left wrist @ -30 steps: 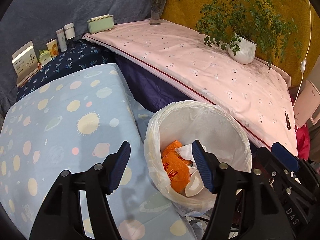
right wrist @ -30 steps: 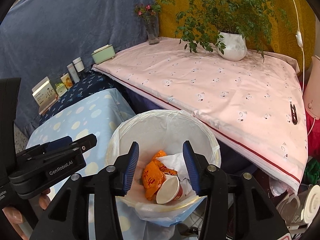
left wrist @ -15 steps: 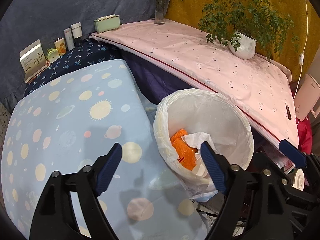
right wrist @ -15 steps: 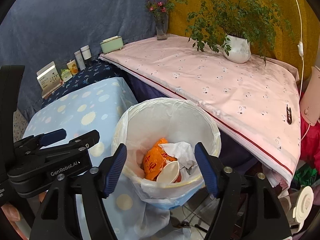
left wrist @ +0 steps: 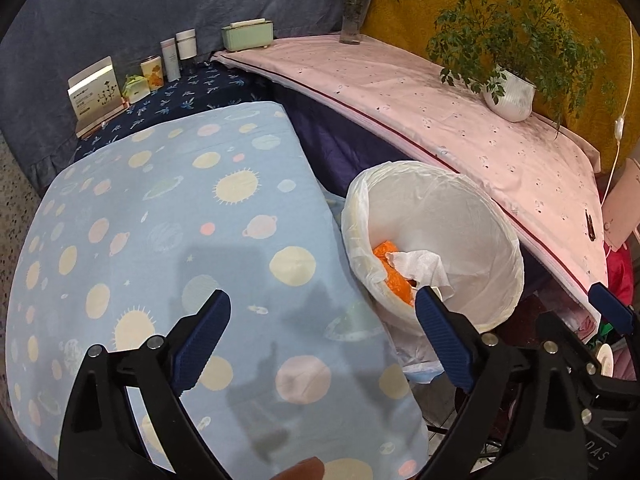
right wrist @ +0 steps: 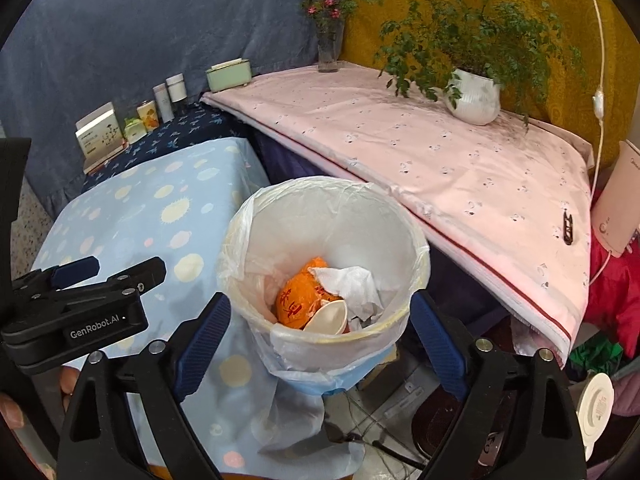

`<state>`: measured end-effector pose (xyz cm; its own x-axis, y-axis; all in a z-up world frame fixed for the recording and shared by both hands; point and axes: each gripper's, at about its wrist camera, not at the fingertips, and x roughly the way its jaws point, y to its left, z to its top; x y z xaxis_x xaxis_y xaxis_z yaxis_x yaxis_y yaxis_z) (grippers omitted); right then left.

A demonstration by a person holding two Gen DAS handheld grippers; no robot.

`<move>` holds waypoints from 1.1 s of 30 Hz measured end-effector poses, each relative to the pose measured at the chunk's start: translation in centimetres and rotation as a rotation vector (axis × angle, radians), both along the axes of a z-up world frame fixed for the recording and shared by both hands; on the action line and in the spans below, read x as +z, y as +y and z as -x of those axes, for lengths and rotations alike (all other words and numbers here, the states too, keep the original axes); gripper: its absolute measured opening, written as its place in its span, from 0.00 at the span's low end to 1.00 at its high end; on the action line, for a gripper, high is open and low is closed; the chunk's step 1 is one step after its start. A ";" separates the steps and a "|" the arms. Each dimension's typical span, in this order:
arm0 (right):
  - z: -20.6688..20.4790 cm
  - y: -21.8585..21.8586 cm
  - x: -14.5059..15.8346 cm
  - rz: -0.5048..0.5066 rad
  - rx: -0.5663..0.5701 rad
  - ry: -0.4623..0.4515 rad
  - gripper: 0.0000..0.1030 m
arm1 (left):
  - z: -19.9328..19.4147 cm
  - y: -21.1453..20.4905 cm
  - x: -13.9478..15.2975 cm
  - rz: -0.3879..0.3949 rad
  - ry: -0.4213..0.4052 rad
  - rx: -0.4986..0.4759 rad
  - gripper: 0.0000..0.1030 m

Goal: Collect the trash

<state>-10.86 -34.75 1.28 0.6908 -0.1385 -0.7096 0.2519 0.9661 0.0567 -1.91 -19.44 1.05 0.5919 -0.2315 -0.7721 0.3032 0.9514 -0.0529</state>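
A white-lined trash bin [right wrist: 256, 216] [left wrist: 516, 264] stands between the blue planet-print table [left wrist: 160, 216] and the pink table [left wrist: 460, 120]. Inside lie an orange wrapper [right wrist: 296, 300], a crumpled white tissue [right wrist: 352, 284] and a white cup [right wrist: 328, 316]. My left gripper [left wrist: 320, 336] is open and empty above the blue table's near edge, left of the bin. My right gripper [right wrist: 320, 340] is open and empty, held above the bin's near rim. The left gripper also shows in the right wrist view [right wrist: 80, 300].
A potted plant [right wrist: 476, 96], a flower vase [right wrist: 330, 48] and a green box [right wrist: 228, 74] stand on the pink table. Small bottles and a card box [right wrist: 100, 136] stand on the dark blue cloth. A black clip [right wrist: 567, 228] lies near the pink table's right edge.
Both grippers have opened wider and pulled back and up from the bin. The left gripper has shifted left over the blue table. The trash stays in the bin.
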 end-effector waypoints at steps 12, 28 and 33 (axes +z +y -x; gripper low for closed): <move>0.4 0.7 -1.4 0.030 0.045 0.015 0.93 | 1.5 0.6 -0.8 -0.032 -0.004 0.022 0.89; 0.0 0.3 -2.5 0.022 0.053 0.024 0.93 | 1.7 0.0 -1.6 -0.057 -0.004 0.040 0.89; 0.0 0.0 -2.9 0.018 0.052 0.031 0.93 | 1.7 -0.2 -1.9 -0.064 -0.006 0.050 0.89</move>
<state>-10.90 -34.79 -1.62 0.6754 -0.1163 -0.7282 0.2029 0.9787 0.0319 -3.62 -19.62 -0.86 0.6058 -0.1518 -0.7810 0.2557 0.9667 0.0104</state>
